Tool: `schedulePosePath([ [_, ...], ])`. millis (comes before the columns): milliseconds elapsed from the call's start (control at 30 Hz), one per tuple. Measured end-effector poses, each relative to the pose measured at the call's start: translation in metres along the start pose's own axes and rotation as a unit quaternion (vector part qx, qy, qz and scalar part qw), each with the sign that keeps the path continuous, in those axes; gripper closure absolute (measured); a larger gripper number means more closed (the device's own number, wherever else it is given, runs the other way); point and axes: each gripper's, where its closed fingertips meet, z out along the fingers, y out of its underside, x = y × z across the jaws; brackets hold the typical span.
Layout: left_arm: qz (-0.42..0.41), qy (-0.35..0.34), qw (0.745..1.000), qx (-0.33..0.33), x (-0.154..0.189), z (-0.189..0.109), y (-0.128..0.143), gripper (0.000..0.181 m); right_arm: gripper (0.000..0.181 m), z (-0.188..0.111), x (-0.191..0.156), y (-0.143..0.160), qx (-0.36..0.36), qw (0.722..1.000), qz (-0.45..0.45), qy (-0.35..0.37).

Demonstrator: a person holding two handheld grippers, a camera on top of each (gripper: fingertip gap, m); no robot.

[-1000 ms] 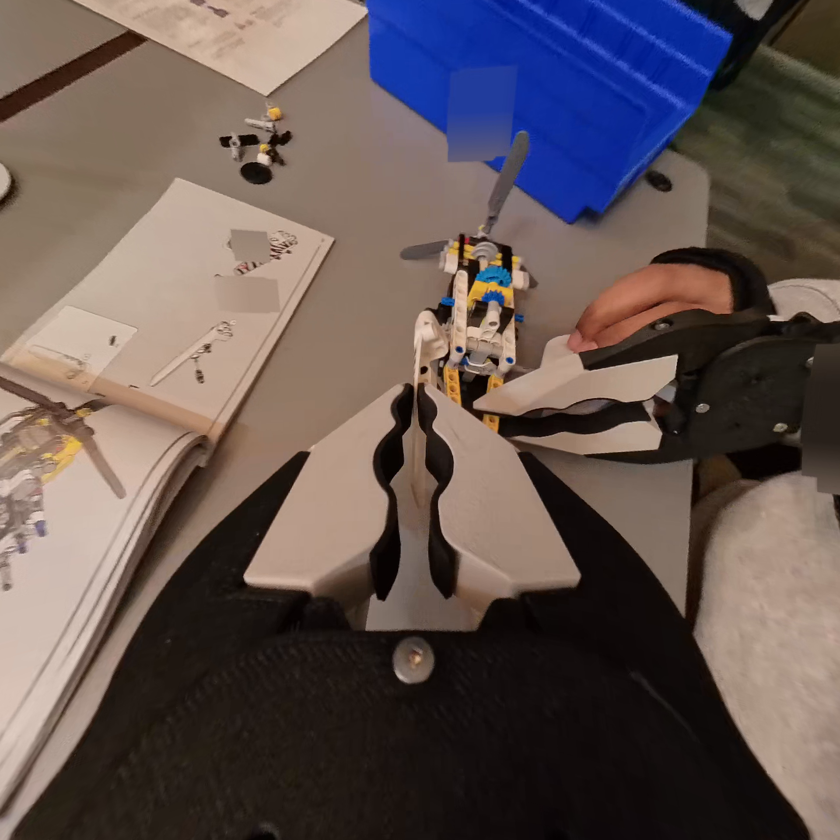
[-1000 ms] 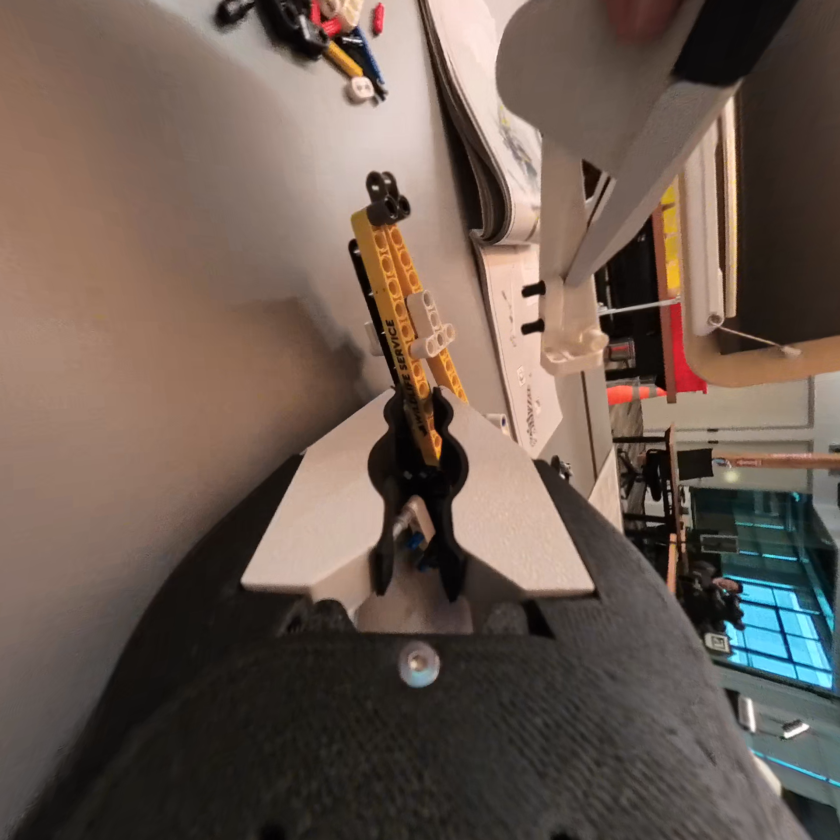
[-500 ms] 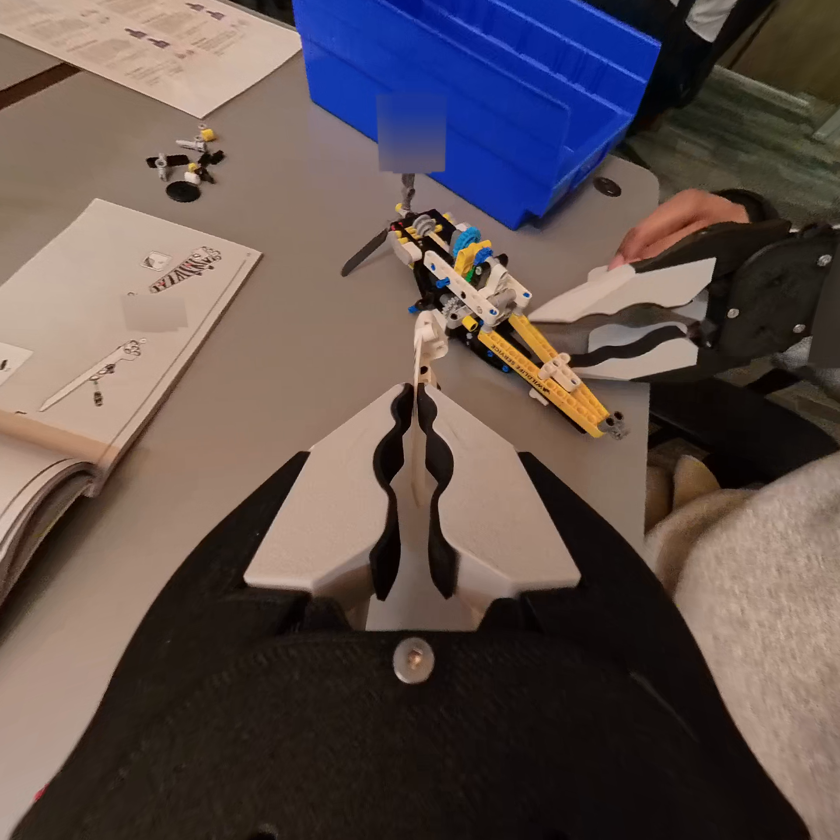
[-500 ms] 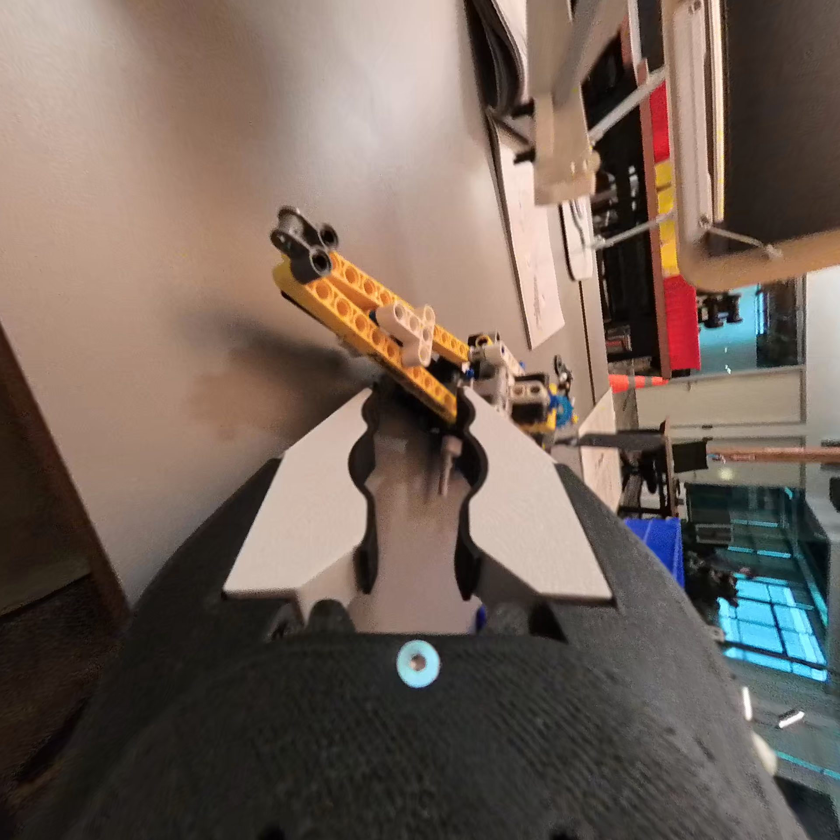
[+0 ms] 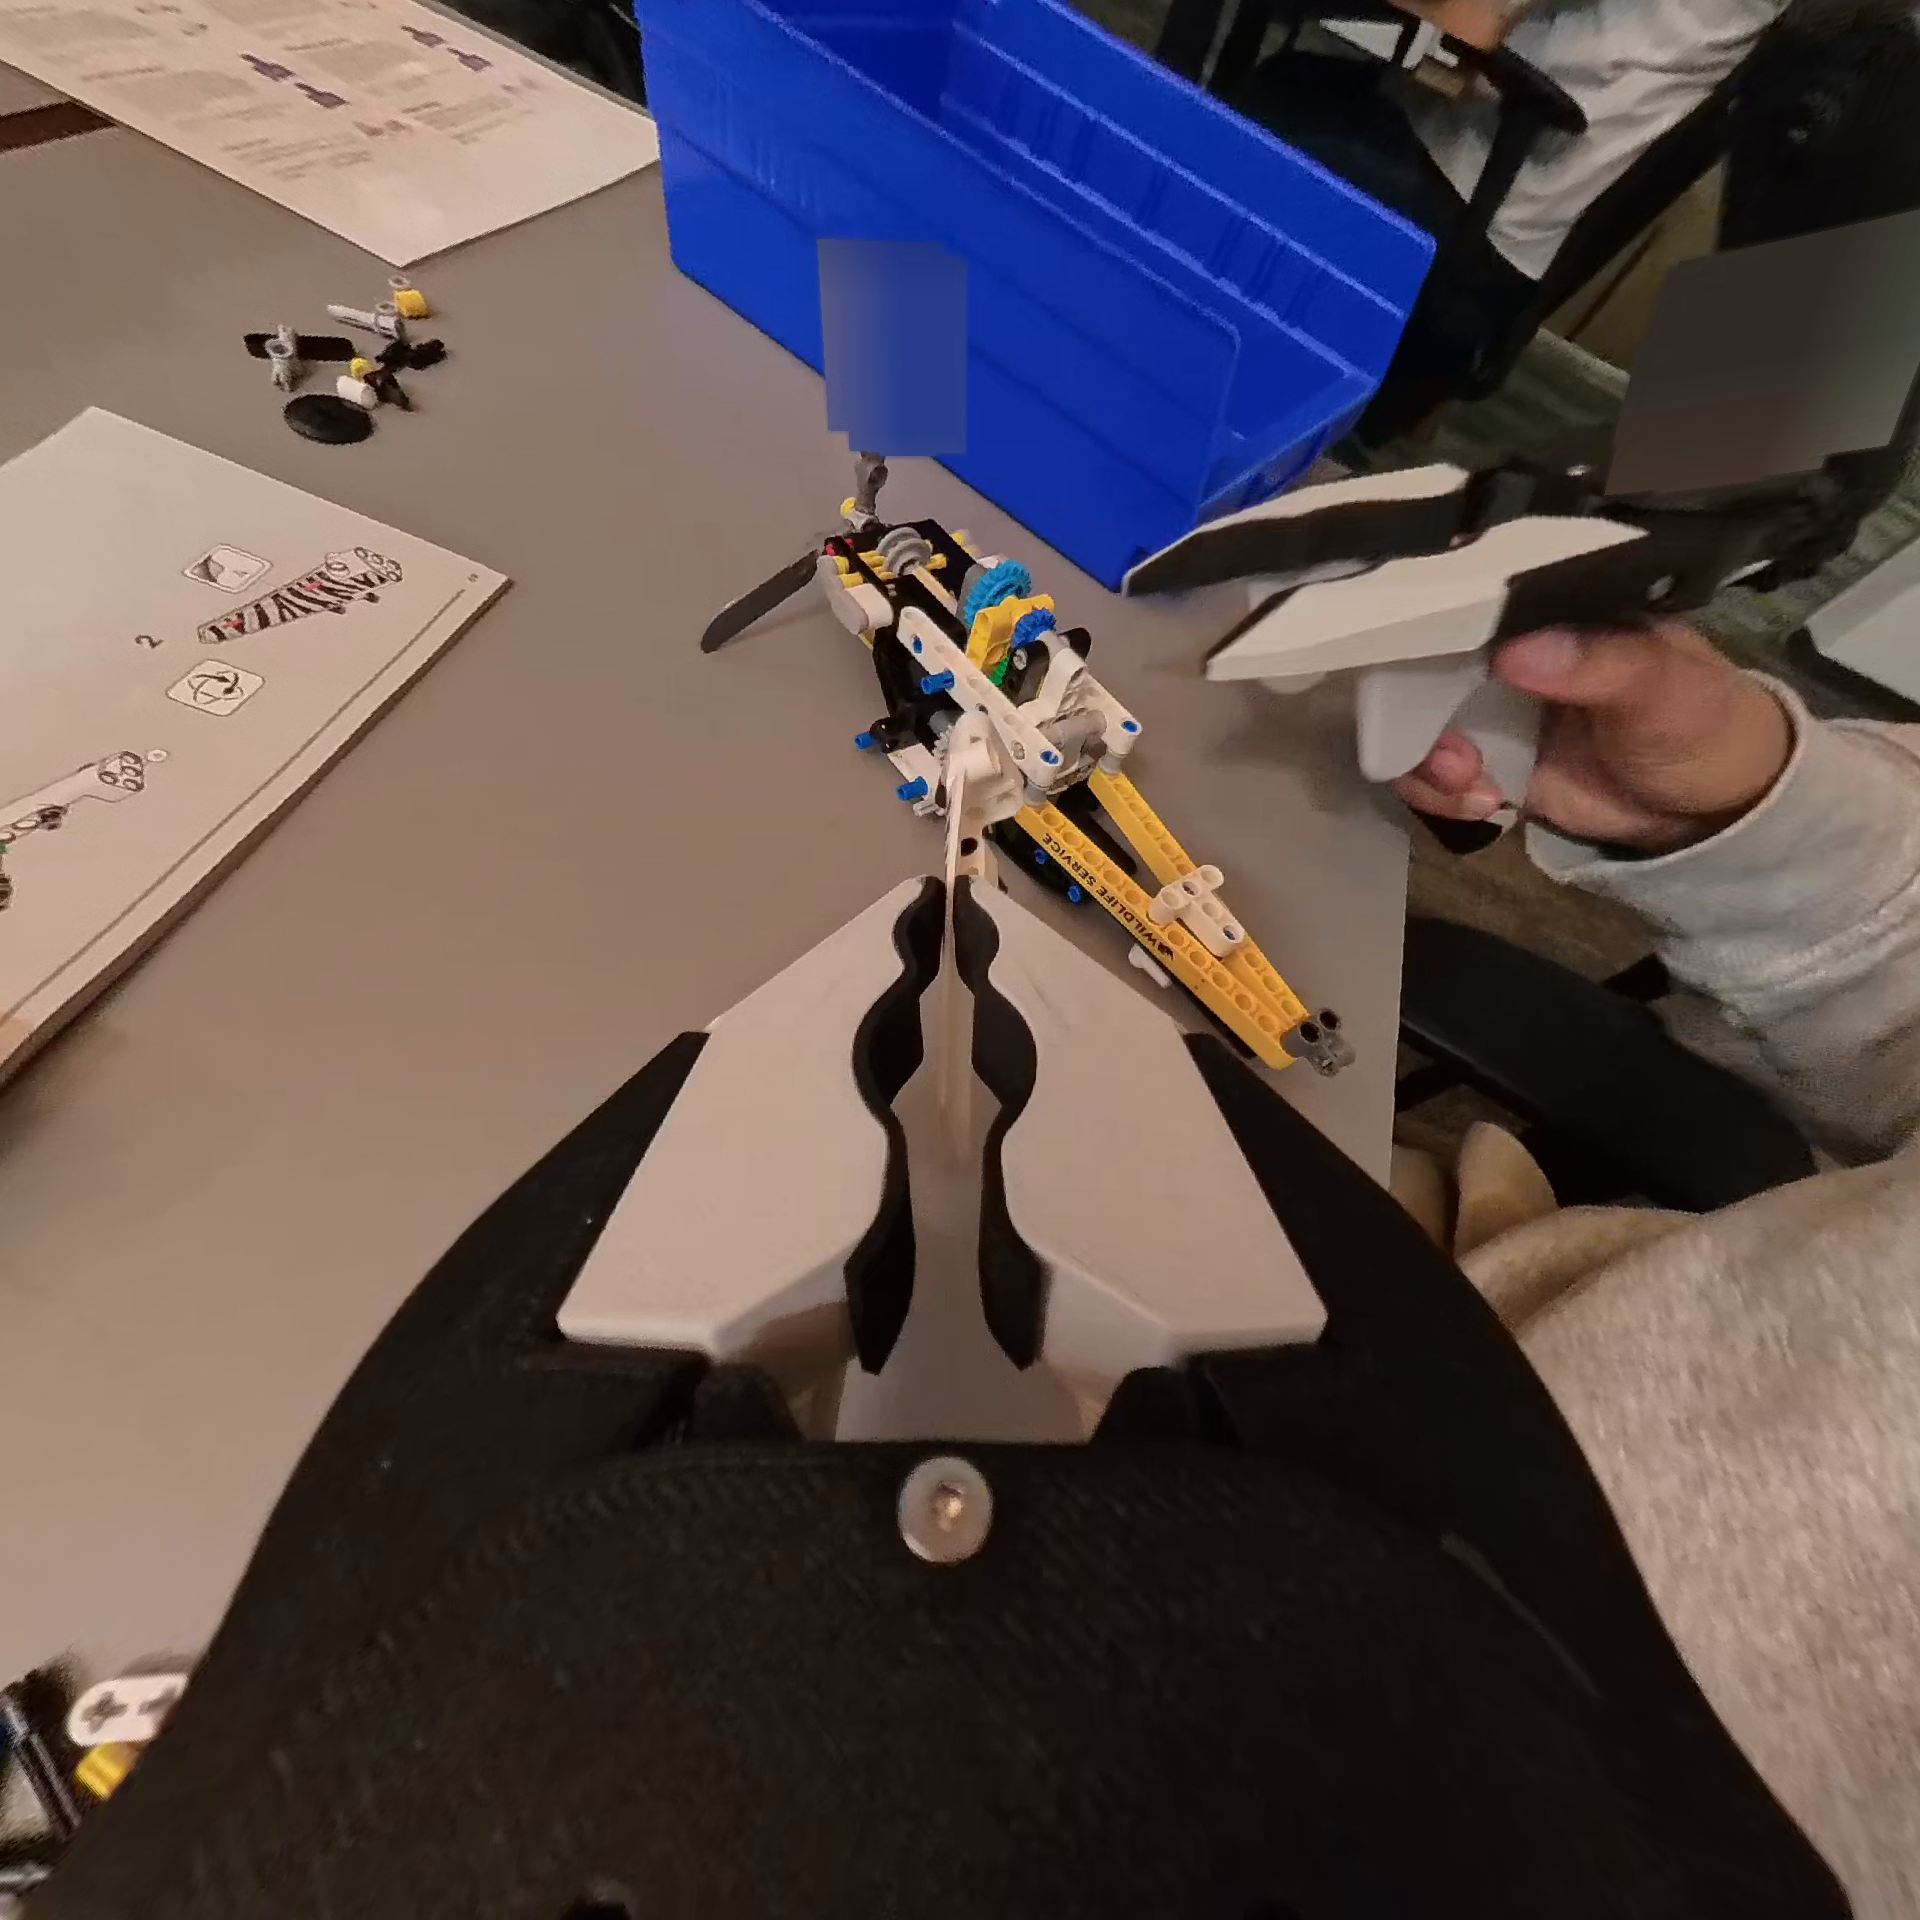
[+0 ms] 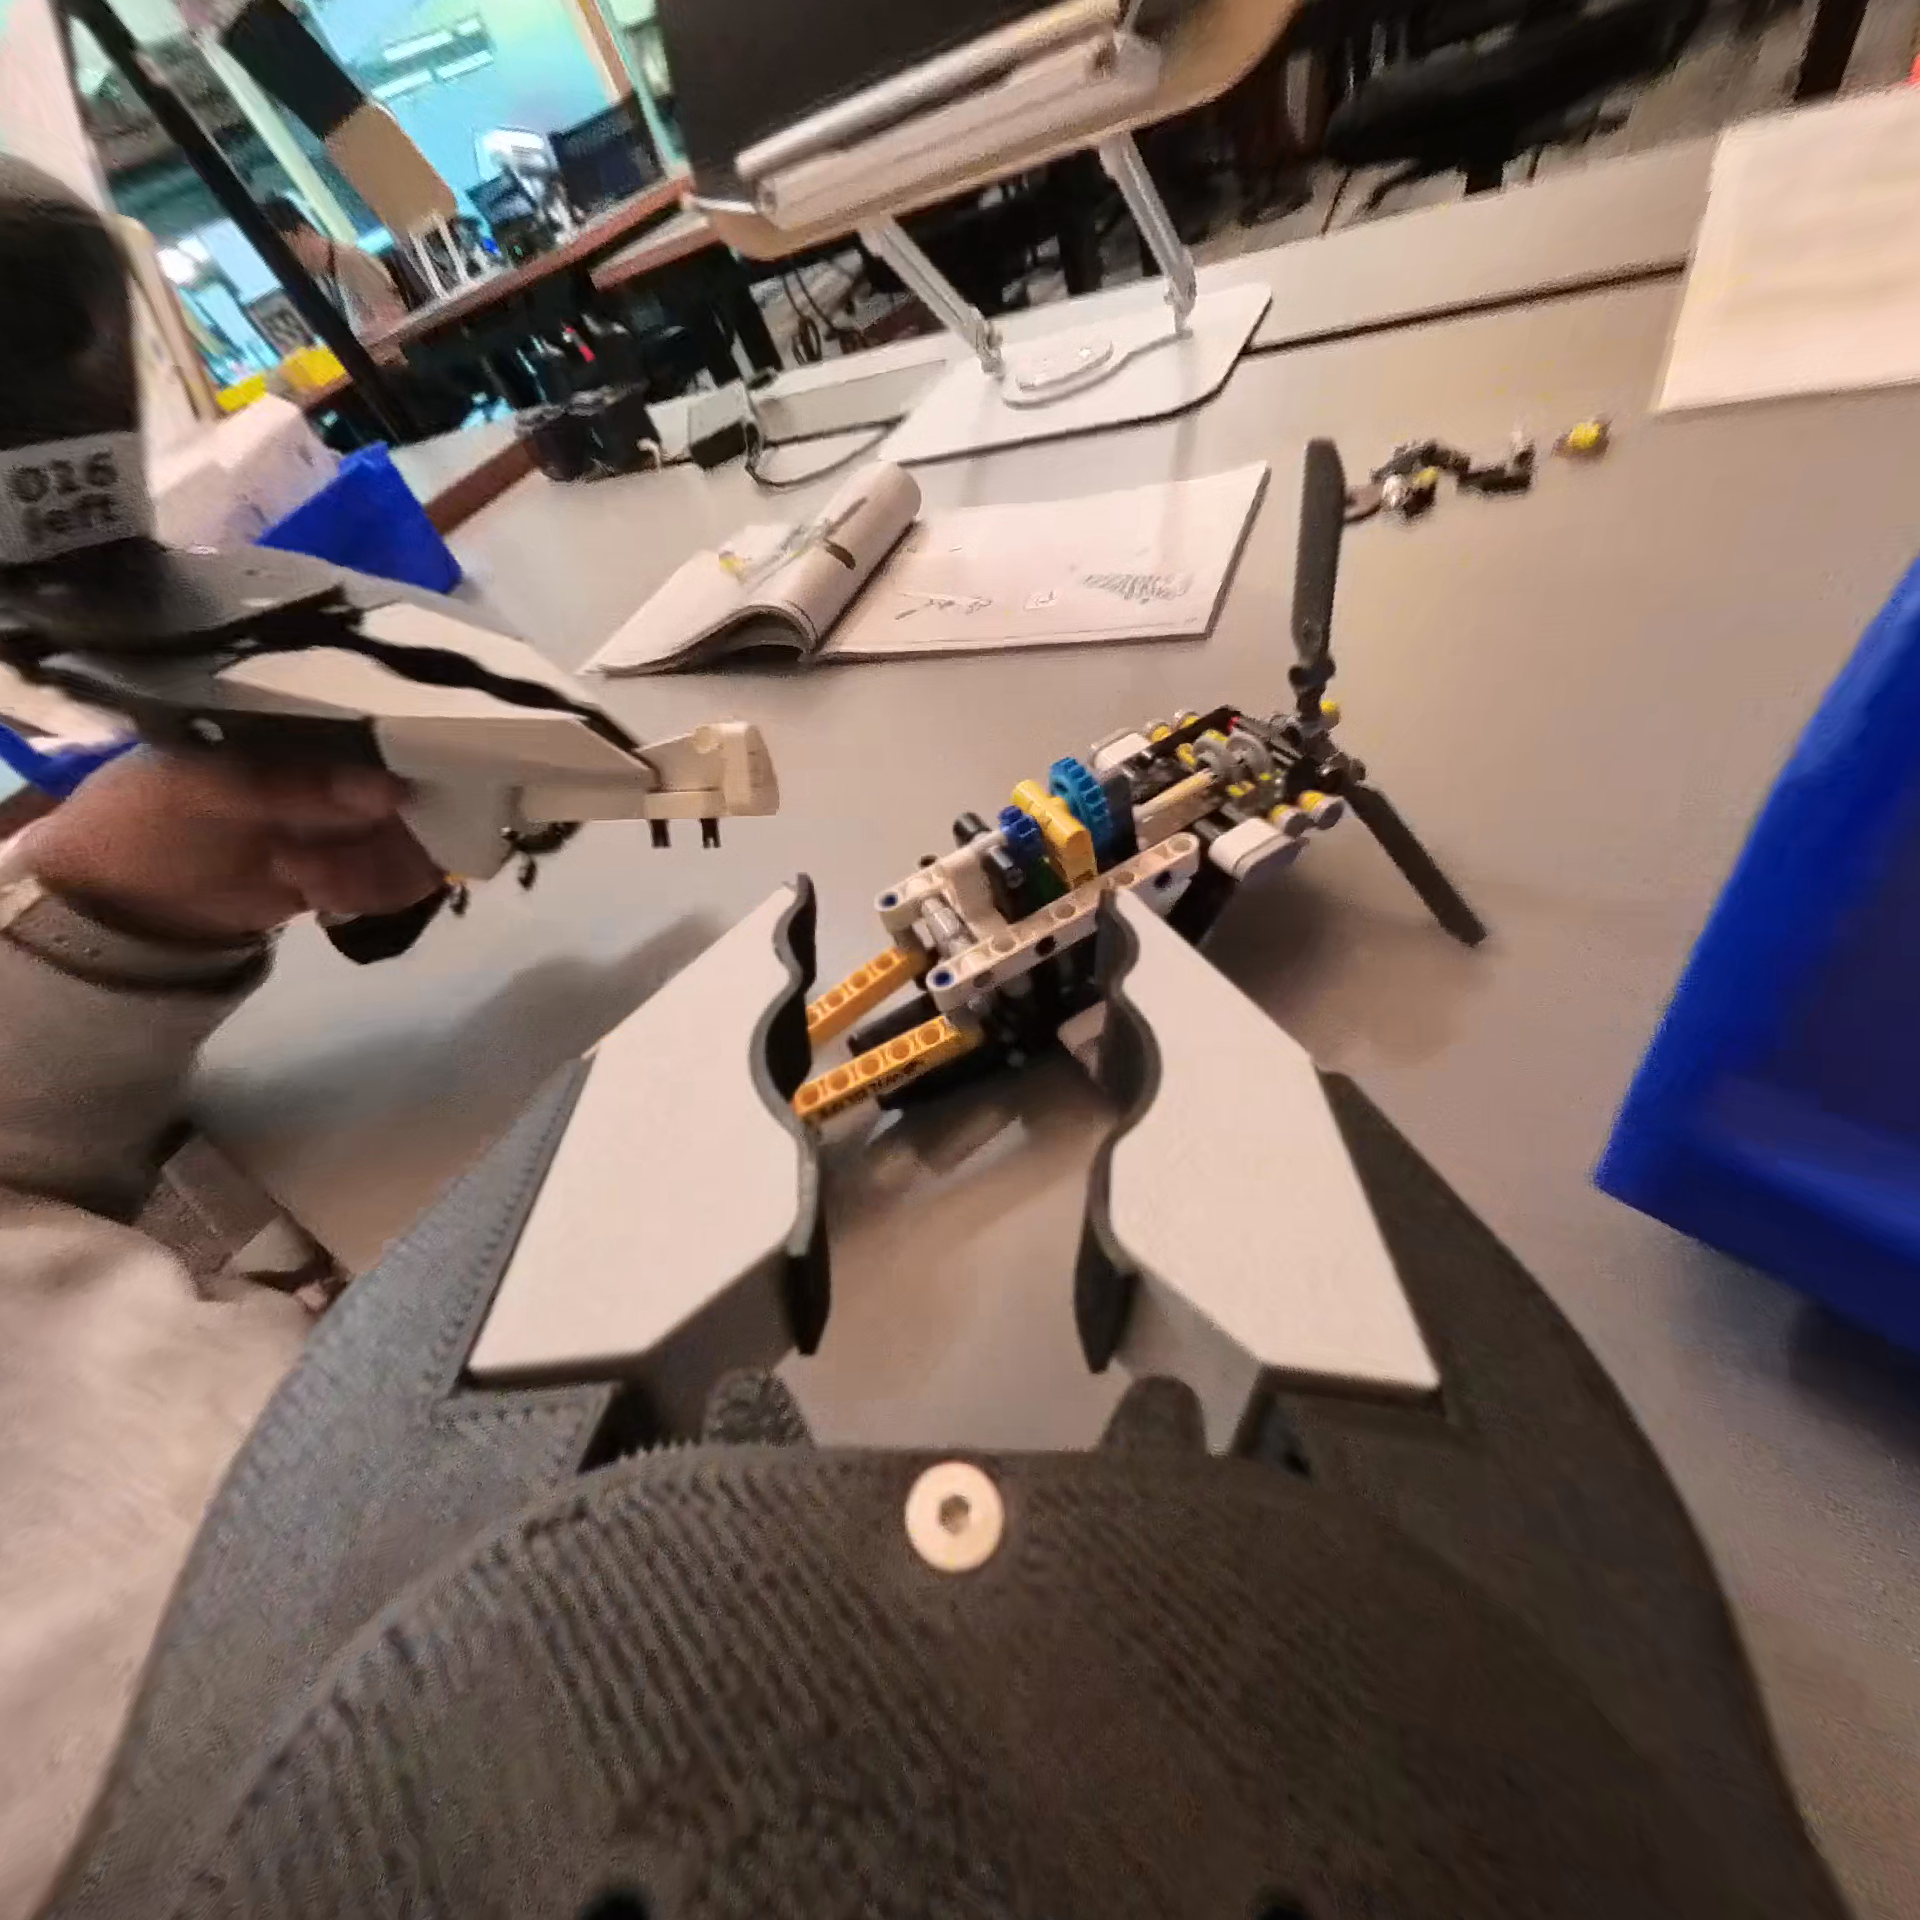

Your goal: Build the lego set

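Note:
The lego helicopter model (image 5: 997, 707) lies on the grey table (image 5: 582, 852), rotor toward the blue bin and yellow tail boom (image 5: 1174, 935) reaching the table's right edge. My left gripper (image 5: 958, 894) is shut on a thin white lego panel (image 5: 971, 790), whose tip is close to the model's white frame. My right gripper (image 5: 1174, 623) is open and empty, in the air to the right of the model. In the right wrist view the right gripper (image 6: 956, 914) is open just short of the model (image 6: 1049, 862). The left gripper (image 6: 634, 764) holds the white panel (image 6: 717, 774) above the table, left of the model.
A blue bin (image 5: 1039, 260) stands right behind the model, on the right in the right wrist view (image 6: 1787, 987). An open instruction booklet (image 5: 208, 644) lies left. Small loose parts (image 5: 343, 353) lie behind it. A paper sheet (image 5: 312, 104) and a monitor stand (image 6: 1081, 353) are farther back.
My right gripper has opened, let go of the model's yellow tail and pulled back and up. The model now lies on the table. My left gripper still holds the white panel.

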Motion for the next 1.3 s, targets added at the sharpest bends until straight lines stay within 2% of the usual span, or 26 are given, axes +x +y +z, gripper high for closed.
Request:
schedulePosePath([
  [133,-0.002,-0.017,1.0,0.022,-0.004,-0.008,-0.001,0.181,0.121,0.022,0.021,0.013,-0.056,0.994,-0.036,0.087],
  [267,0.001,-0.033,0.998,0.045,-0.007,-0.02,-0.004,0.181,0.111,0.04,0.023,0.016,-0.073,0.991,-0.035,0.111],
  [433,0.011,-0.046,0.997,0.065,-0.008,-0.032,-0.005,0.181,0.122,0.059,0.01,0.016,-0.082,0.994,-0.027,0.072],
  [633,0.016,-0.072,0.994,0.081,-0.01,-0.048,0.004,0.181,0.123,0.082,-0.007,0.015,-0.092,0.995,-0.022,0.021],
  [800,-0.027,-0.074,0.99,0.115,-0.018,-0.06,0.005,0.181,0.127,0.105,-0.037,0.018,-0.098,0.994,-0.021,-0.046],
  [933,-0.056,-0.082,0.983,0.155,-0.026,-0.072,-0.001,0.181,0.123,0.121,-0.052,0.018,-0.106,0.991,-0.046,-0.063],
  [1033,-0.053,-0.099,0.981,0.158,-0.03,-0.075,0.0,0.181,0.116,0.119,-0.052,0.017,-0.117,0.989,-0.063,-0.057],
  [1167,-0.05,-0.118,0.978,0.162,-0.032,-0.077,0.004,0.181,0.112,0.098,-0.045,0.008,-0.108,0.992,-0.057,-0.034],
  [1233,-0.055,-0.125,0.976,0.167,-0.034,-0.077,0.005,0.181,0.113,0.086,-0.047,-0.001,-0.089,0.994,-0.064,-0.02],
  [1300,-0.057,-0.133,0.975,0.171,-0.035,-0.076,0.005,0.181,0.119,0.078,-0.063,-0.011,-0.066,0.995,-0.068,-0.032],
])
